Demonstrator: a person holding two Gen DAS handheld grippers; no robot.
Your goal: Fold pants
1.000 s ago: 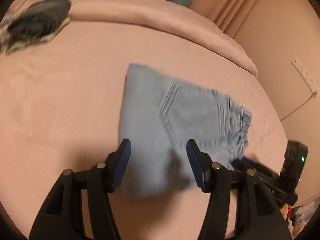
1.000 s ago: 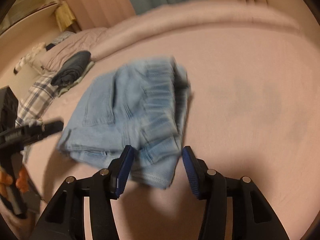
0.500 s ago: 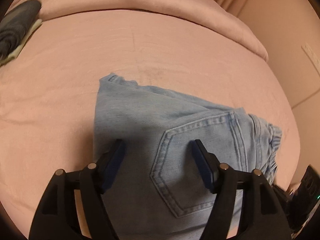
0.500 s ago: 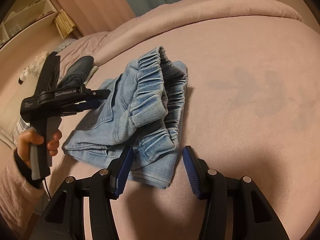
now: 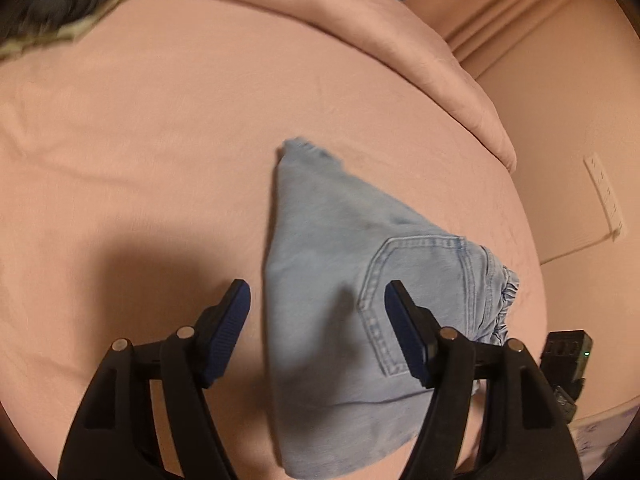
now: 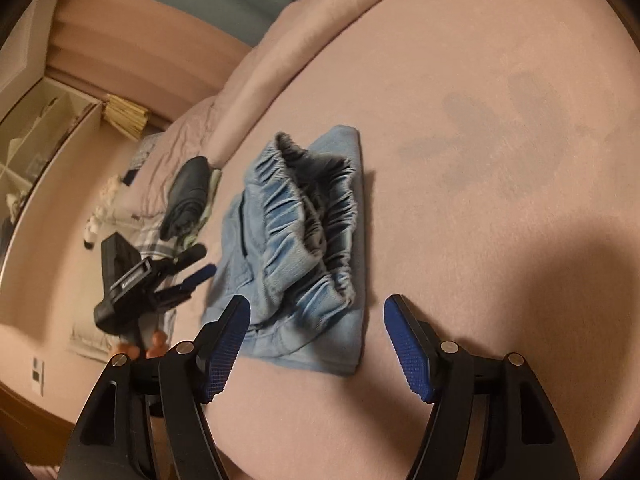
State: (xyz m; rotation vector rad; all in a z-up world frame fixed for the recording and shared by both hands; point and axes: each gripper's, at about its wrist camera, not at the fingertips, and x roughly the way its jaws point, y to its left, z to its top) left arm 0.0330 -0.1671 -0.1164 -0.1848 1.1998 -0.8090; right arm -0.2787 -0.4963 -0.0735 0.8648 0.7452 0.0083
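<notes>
The light blue denim pants [image 5: 340,280] lie folded into a compact bundle on the pink bed [image 5: 140,160], back pocket up. In the right wrist view the pants [image 6: 304,240] show their gathered elastic waistband on top. My left gripper [image 5: 318,312] is open and empty, just above the near edge of the bundle. My right gripper [image 6: 316,328] is open and empty, hovering at the waistband end. The left gripper also shows in the right wrist view [image 6: 192,276], beside the pants' left edge.
A dark folded garment [image 6: 188,196] lies on a plaid cloth at the far left of the bed. A rolled pink blanket [image 5: 360,32] runs along the back. A wall with a power strip [image 5: 604,196] is to the right.
Both grippers have drawn back from the folded pants. The left one lifted up off the denim and the right one tilted and backed off. The pants stay put.
</notes>
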